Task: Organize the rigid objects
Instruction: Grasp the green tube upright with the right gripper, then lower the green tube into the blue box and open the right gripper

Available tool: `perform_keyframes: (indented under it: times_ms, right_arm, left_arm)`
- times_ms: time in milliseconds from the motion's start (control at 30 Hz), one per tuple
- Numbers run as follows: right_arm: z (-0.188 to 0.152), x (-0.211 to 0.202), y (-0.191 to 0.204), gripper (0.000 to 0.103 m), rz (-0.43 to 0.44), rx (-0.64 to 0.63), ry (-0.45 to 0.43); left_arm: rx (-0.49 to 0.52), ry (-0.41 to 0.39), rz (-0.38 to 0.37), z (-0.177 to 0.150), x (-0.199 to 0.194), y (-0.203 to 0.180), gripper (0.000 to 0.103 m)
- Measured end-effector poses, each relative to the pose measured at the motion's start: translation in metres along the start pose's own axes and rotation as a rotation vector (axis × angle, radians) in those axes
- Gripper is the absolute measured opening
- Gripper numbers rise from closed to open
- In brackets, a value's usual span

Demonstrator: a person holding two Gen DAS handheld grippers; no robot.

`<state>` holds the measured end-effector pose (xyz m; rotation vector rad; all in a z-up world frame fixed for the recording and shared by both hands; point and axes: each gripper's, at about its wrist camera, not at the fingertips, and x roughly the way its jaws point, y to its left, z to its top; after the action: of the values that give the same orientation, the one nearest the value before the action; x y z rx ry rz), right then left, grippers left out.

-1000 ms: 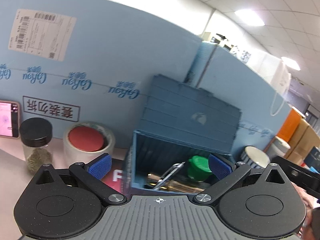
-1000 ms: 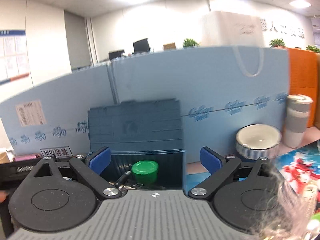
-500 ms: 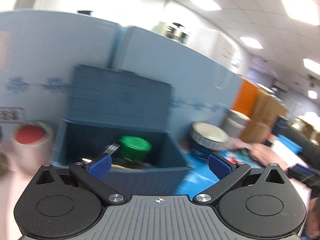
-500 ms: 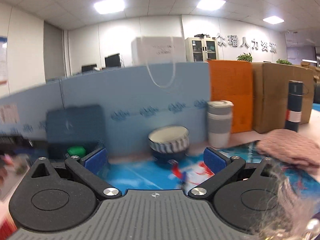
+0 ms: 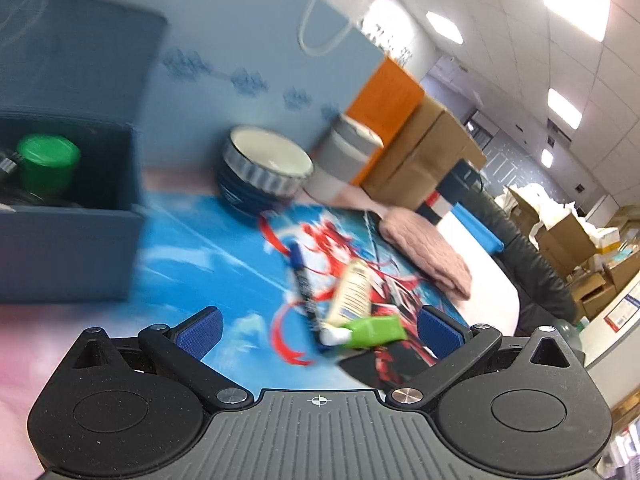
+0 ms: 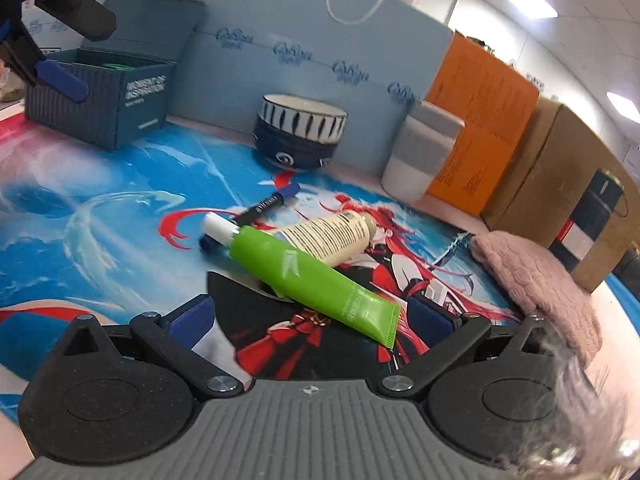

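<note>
Landmark: blue storage box (image 6: 100,96), lid up, at the far left of the printed mat (image 6: 100,216). All places below are given from it.
Box contents: a green-capped jar (image 5: 48,160) and some dark items, too blurred to name.
Right gripper (image 6: 310,318): jaws spread wide, holding nothing. It sits low over the mat, with the flat tail of the green tube (image 6: 312,276) lying between the fingers.
Left gripper (image 5: 318,326): also wide open and empty. Its view is heavily motion-blurred; the right view shows it up beside the box.
Loose items: well to the right of the box, mid-mat, three things lie in a pile. The green tube lies across a cream tube (image 6: 332,236), and its white cap touches a blue marker (image 6: 260,210).
Bystanders: a patterned bowl (image 6: 300,132) and a grey-banded cup (image 6: 424,152) stand behind the pile. A pink cloth (image 6: 540,284) lies farther right still.
Risk 1: closing on the crimped tail could pinch only the thin edge. The tube would likely swing or slip out on the carry to the box.
Risk 2: lifting the green tube may roll the cream tube or flick the marker, since all three touch.
Risk 3: both grippers heading for the same pile could collide.
Risk 4: the raised lid may knock a long item during a hurried drop.
</note>
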<state>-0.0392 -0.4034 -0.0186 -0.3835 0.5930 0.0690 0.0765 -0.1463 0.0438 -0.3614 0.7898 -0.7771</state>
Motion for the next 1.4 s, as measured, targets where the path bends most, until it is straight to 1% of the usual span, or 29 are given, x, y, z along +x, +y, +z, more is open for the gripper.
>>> perform_keyframes:
  times_ms: [100,133,200,267,333,433,500,533,567,633,767,900,967,1067,1133,1233,1300,1400]
  right_arm:
    - [0.005,0.016,-0.007,0.103,0.013,-0.002,0.024]
    - [0.006,0.020,-0.009,0.103,0.032,-0.007,0.028]
    - [0.009,0.029,-0.010,0.103,0.071,-0.018,0.032]
    - [0.012,0.039,-0.010,0.102,0.083,-0.029,0.035]
    - [0.017,0.048,-0.011,0.100,0.111,-0.014,0.040]
    - [0.023,0.059,-0.016,0.100,0.156,0.039,0.055]
    - [0.026,0.065,-0.018,0.093,0.180,0.065,0.081]
    - [0.027,0.067,-0.020,0.086,0.198,0.091,0.091]
    - [0.028,0.067,-0.021,0.076,0.217,0.110,0.100]
    - [0.030,0.063,-0.021,0.065,0.237,0.123,0.111]
    - [0.031,0.054,-0.015,0.048,0.237,0.136,0.131]
    - [0.031,0.045,-0.005,0.040,0.212,0.153,0.149]
    - [0.033,0.041,0.000,0.036,0.233,0.189,0.161]
    - [0.037,0.040,0.003,0.034,0.261,0.299,0.189]
    - [0.040,0.042,0.006,0.034,0.243,0.355,0.203]
    - [0.046,0.046,0.014,0.035,0.200,0.356,0.212]
    - [0.049,0.050,0.020,0.035,0.180,0.328,0.211]
    - [0.050,0.051,0.024,0.031,0.141,0.333,0.206]
  left_arm:
    - [-0.006,0.028,0.015,0.000,0.030,-0.014,0.103]
    - [-0.017,0.038,0.009,-0.001,0.038,-0.016,0.103]
    - [-0.041,0.068,-0.027,-0.002,0.055,-0.015,0.103]
    - [-0.021,0.104,-0.038,-0.006,0.065,-0.015,0.103]
    - [-0.015,0.113,-0.025,-0.008,0.066,-0.011,0.103]
    - [-0.041,0.101,-0.037,-0.005,0.060,-0.001,0.103]
    - [-0.052,0.087,-0.036,-0.002,0.058,0.002,0.103]
    - [-0.054,0.088,-0.036,-0.002,0.058,0.003,0.103]
    - [-0.056,0.092,-0.038,-0.001,0.058,0.005,0.103]
    - [-0.058,0.097,-0.041,0.000,0.057,0.006,0.103]
    - [-0.044,0.098,-0.034,0.001,0.057,0.004,0.103]
    - [-0.055,0.130,-0.050,-0.001,0.063,0.009,0.103]
    - [-0.073,0.136,-0.052,0.000,0.064,0.012,0.103]
    - [-0.098,0.130,-0.058,0.000,0.063,0.017,0.103]
    - [-0.105,0.127,-0.061,0.001,0.062,0.019,0.103]
    - [-0.119,0.125,-0.059,0.002,0.062,0.021,0.103]
    - [-0.127,0.122,-0.058,0.003,0.061,0.024,0.103]
    - [-0.138,0.115,-0.058,0.004,0.059,0.027,0.103]
